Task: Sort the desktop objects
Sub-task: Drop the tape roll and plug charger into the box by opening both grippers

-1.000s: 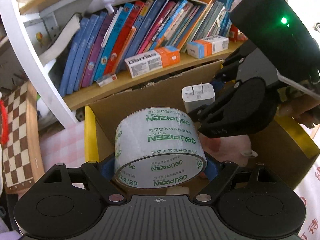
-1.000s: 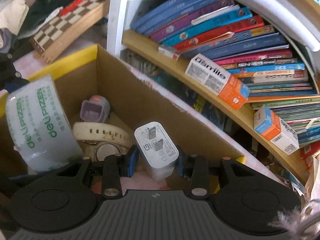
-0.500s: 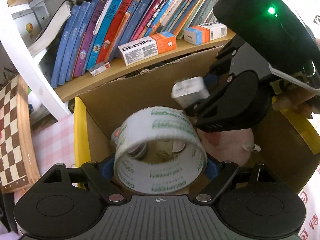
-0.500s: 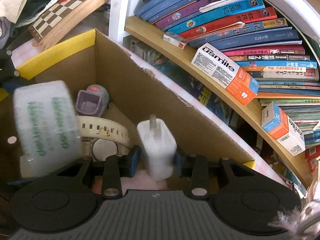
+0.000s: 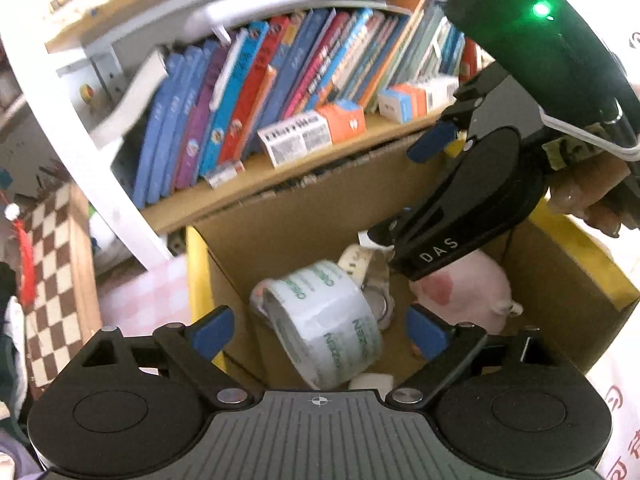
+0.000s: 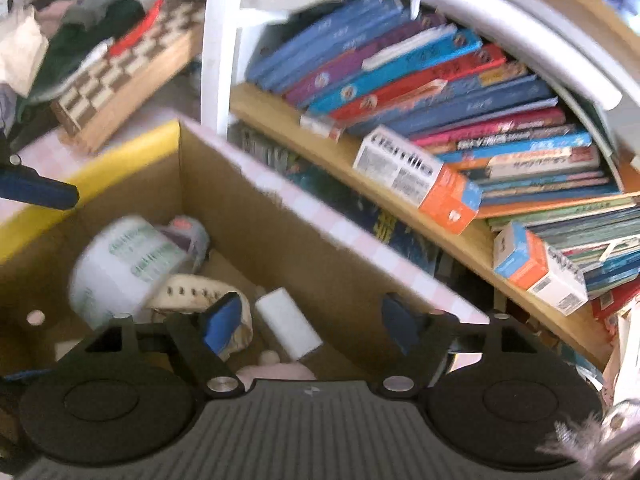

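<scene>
Both tools are spread and hold nothing: left tool (image 5: 320,330), right tool (image 6: 312,324). Tape roll (image 5: 328,320) lies tilted in the cardboard box (image 5: 312,216) at the left tool's 12 o'clock; the white charger (image 6: 288,322) lies by the right tool's 11 o'clock.

Cardboard box (image 6: 304,248) open-topped, directly before bookshelf (image 6: 472,236). Inside box: tape roll (image 5: 328,320) tilted at left end, watch (image 6: 192,294) touching roll's right side, charger (image 6: 288,322) right of watch near box's back wall, plush toy (image 5: 464,292) at right end. Behind box on bookshelf: row of leaning books (image 5: 256,92), two small cartons (image 5: 312,132) lying before books. Chessboard (image 6: 120,76) left of box, beside bookshelf.
</scene>
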`<action>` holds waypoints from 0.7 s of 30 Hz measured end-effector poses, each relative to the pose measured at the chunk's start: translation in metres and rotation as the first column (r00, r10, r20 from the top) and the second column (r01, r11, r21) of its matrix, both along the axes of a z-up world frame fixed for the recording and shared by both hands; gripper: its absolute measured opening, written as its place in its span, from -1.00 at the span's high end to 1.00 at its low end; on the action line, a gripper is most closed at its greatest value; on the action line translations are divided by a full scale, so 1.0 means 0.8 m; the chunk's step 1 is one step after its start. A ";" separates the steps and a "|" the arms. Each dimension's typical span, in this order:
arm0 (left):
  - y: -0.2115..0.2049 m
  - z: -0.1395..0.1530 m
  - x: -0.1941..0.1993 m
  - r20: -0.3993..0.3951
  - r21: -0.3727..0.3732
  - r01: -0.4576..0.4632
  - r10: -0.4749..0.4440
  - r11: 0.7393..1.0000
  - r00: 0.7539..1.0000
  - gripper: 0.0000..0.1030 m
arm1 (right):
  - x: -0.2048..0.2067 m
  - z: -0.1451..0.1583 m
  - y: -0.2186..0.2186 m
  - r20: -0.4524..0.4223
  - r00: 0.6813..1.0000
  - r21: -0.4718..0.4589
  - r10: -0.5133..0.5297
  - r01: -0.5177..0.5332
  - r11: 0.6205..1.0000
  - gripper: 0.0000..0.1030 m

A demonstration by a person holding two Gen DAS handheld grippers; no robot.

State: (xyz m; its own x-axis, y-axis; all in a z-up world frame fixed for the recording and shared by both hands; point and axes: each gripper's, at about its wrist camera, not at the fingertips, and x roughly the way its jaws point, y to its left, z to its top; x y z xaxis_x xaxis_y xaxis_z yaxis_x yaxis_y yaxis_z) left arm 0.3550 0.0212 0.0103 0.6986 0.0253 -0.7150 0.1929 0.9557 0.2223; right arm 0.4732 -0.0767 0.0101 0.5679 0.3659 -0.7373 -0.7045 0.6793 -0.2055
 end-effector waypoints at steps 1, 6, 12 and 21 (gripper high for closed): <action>0.000 0.005 -0.003 0.016 -0.003 -0.004 0.004 1.000 1.000 -0.88 | -0.003 0.006 -0.002 0.009 1.000 0.013 0.000 0.000 1.000 -0.51; 0.001 0.023 -0.017 0.070 -0.017 -0.014 0.015 1.000 0.997 -0.88 | -0.019 0.027 -0.009 0.040 0.999 0.065 -0.020 0.017 0.998 -0.56; -0.001 0.038 -0.039 0.119 -0.039 -0.014 0.018 0.999 0.993 -0.88 | -0.043 0.050 -0.017 0.061 0.997 0.129 -0.045 0.037 0.991 -0.61; 0.002 0.053 -0.080 0.162 -0.074 -0.017 0.028 0.997 0.986 -0.89 | -0.092 0.070 -0.030 0.093 0.994 0.175 -0.063 0.046 0.984 -0.63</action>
